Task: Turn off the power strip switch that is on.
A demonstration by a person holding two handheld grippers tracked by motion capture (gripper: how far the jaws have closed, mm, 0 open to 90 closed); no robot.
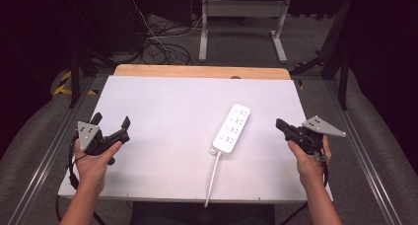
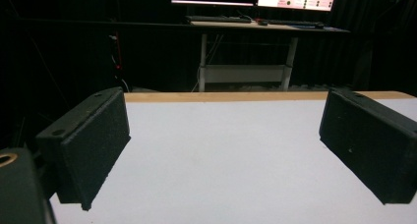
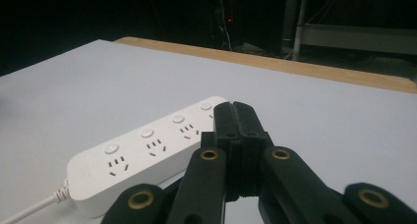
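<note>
Right gripper closed, pads pressed flat together with nothing between them, aimed at the white power strip from the right and not touching it. Left gripper spread wide and empty, held over bare board near the left edge, well apart from the strip. Power strip flat on the white board, right of centre, sockets and switch buttons facing up, long axis running from near to far with a slight tilt, white cord trailing off the near edge.

Judged step: approach to the strip with the right gripper. For a clean grasp, jaws to be opened first, wide enough to span the strip's short side; then brought down level across the body, away from the cord end, pads square on the two long walls. For a button press, closed tip fine as it stands; aimed straight down on one switch.

Around: wooden table edge beyond the board, desk frame and tangled cables on the floor behind. Nothing between right gripper and strip; only the cord likely to drag or snag on the board's near edge if the strip is lifted.
</note>
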